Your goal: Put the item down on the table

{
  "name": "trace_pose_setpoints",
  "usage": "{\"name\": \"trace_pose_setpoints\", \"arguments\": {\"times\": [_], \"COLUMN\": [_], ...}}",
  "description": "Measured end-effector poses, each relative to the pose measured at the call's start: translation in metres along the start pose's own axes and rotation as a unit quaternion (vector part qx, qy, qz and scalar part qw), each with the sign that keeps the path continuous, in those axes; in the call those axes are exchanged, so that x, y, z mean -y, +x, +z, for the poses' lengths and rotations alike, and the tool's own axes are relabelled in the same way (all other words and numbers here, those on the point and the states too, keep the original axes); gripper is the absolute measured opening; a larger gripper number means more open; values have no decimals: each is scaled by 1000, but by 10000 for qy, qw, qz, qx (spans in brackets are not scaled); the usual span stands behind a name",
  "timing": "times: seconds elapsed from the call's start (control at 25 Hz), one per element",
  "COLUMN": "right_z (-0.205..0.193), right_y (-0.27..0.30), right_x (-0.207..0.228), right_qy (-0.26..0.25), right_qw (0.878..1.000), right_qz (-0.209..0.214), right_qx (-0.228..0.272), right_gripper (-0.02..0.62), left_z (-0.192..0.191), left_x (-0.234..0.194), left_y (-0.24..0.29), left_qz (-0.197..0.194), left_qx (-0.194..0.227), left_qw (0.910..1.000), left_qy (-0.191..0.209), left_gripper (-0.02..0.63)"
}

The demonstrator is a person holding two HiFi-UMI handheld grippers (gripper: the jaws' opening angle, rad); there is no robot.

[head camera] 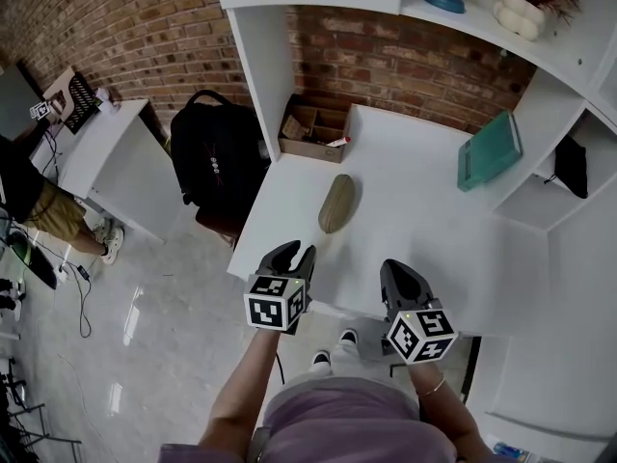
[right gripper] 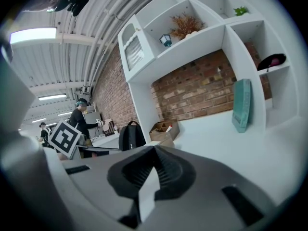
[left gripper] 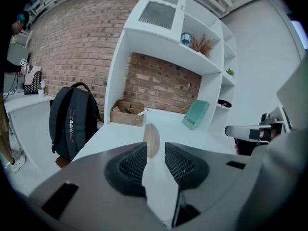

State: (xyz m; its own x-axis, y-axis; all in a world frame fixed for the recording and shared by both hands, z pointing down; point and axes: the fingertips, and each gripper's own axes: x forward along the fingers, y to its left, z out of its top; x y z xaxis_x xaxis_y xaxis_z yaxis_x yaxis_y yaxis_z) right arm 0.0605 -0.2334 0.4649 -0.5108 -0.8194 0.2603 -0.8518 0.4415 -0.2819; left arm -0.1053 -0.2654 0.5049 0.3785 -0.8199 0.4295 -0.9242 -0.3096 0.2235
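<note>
A tan, oblong soft case (head camera: 336, 204) lies flat on the white table (head camera: 424, 220), near its left edge. In the left gripper view the case (left gripper: 151, 134) lies just beyond the jaw tips, apart from them. My left gripper (head camera: 292, 255) hovers over the table's near-left corner, short of the case. Its jaws (left gripper: 155, 148) stand a little apart with nothing between them. My right gripper (head camera: 399, 276) is over the table's front edge, to the right of the case. Its jaws (right gripper: 155, 151) meet at the tips and hold nothing.
An open cardboard box (head camera: 313, 128) sits at the table's back left and a teal book (head camera: 490, 149) leans against the shelf unit at the right. A black backpack (head camera: 217, 157) rests on a chair left of the table. A person (head camera: 29, 201) stands at a far-left desk.
</note>
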Motion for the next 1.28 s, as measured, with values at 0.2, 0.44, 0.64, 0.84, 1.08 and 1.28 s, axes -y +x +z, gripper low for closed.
{"name": "trace_pose_setpoints", "arguments": {"times": [0.2,0.44,0.64,0.84,1.08,1.28], "right_z": [-5,-8,-12,-20,-27,-32], "right_y": [-4,-10,-15,-16,-14,-9], "right_x": [-9,-19,-27,-37,-46,-51], "right_qy": [-32,-59,-103,-178,-256,-337], "right_qw": [10000,10000,9999,9997,9989,9981], "right_qz": [16,44,29,94,183,187], "right_qx": [-22,-34,-64,-146,-338,-480], "right_gripper": [2,2,2,2,0,0], "left_z": [-8,-15,-18,-16,-18,-21], "left_x": [-3,-8,-8,-9,-12,-18], "left_y": [-20,-40,-55,-70,-86,-92], "left_qz": [98,196,247,283,310,352], "left_qx": [70,131,191,345,487,490], "left_qw": [9999,9997,9995,9990,9981,9978], "left_qy": [-42,-112,-63,-71,-215,-270], "left_gripper": [69,29,7,2,1,1]}}
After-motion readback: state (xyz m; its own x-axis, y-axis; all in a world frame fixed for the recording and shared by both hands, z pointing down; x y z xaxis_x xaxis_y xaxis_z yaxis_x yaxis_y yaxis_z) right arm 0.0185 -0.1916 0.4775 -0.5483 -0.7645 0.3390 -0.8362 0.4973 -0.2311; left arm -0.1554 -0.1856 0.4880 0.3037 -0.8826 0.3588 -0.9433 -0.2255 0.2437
